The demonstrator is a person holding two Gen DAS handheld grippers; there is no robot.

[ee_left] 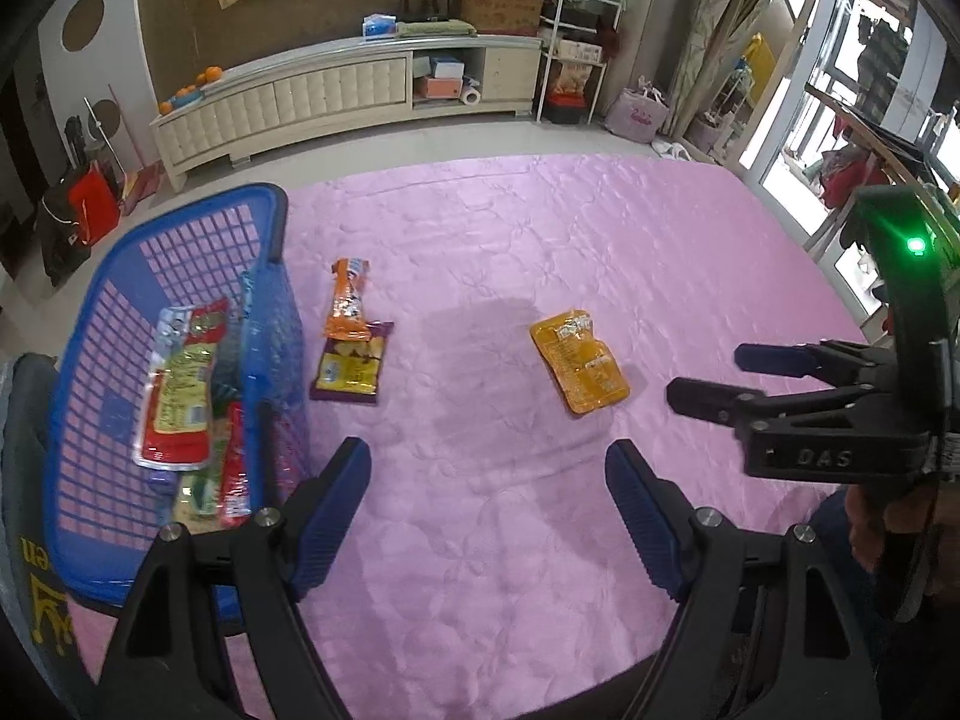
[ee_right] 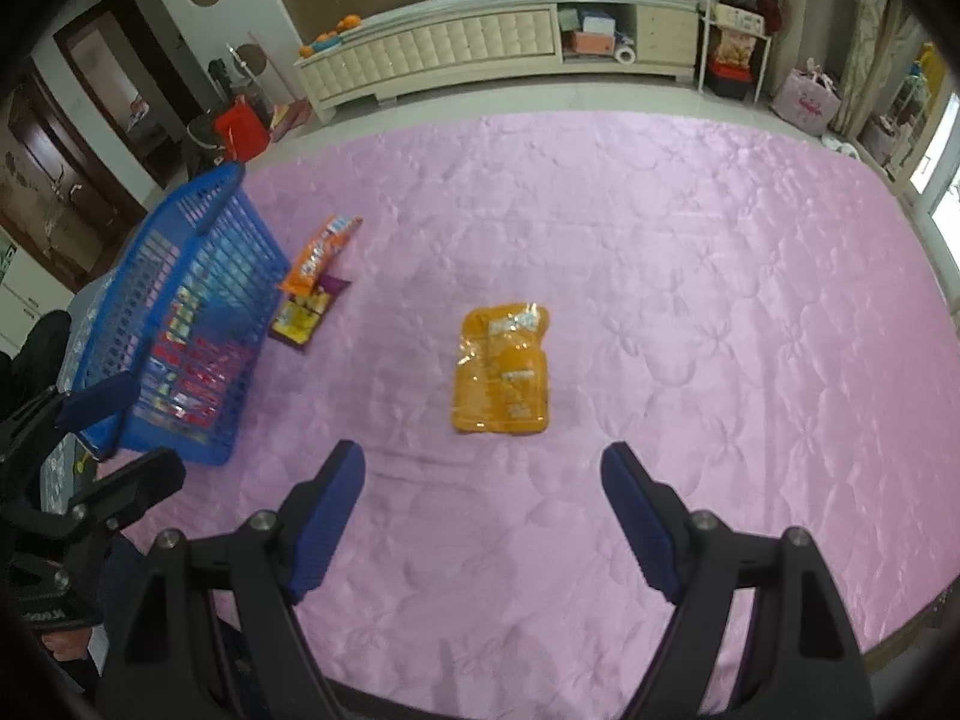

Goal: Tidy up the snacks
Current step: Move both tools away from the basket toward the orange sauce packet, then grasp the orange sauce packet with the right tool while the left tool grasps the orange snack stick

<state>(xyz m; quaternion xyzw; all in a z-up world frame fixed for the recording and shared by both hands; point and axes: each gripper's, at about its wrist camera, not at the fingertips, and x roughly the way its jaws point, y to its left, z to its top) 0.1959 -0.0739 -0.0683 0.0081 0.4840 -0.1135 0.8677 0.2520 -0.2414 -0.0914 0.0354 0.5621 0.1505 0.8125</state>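
Snacks lie on a pink quilted bed cover, and two claws hang above it, both pointing down at a slope. The left claw has its blue pads wide apart and nothing is between them. The right claw is open in the same way and also holds nothing; in the left wrist view it appears at about 3 o'clock, with a green light above it.

A yellow pouch lies flat on the cover, alone, at 12 o'clock from the right claw and near its fingertips, but not touching them. From the left claw the same pouch is at about 1 o'clock.

A blue plastic basket stands on the cover at 9 to 10 o'clock of the left claw, close beside its left finger. Inside the basket are several packets, among them a long red and green packet that leans on the mesh wall.

Just outside the basket, at 11 o'clock of the left claw, an orange packet lies with its lower end over a purple packet. Both are just beside the basket wall and well apart from the yellow pouch.

Behind the bed, at 12 o'clock, a long cream cabinet stands against the wall.
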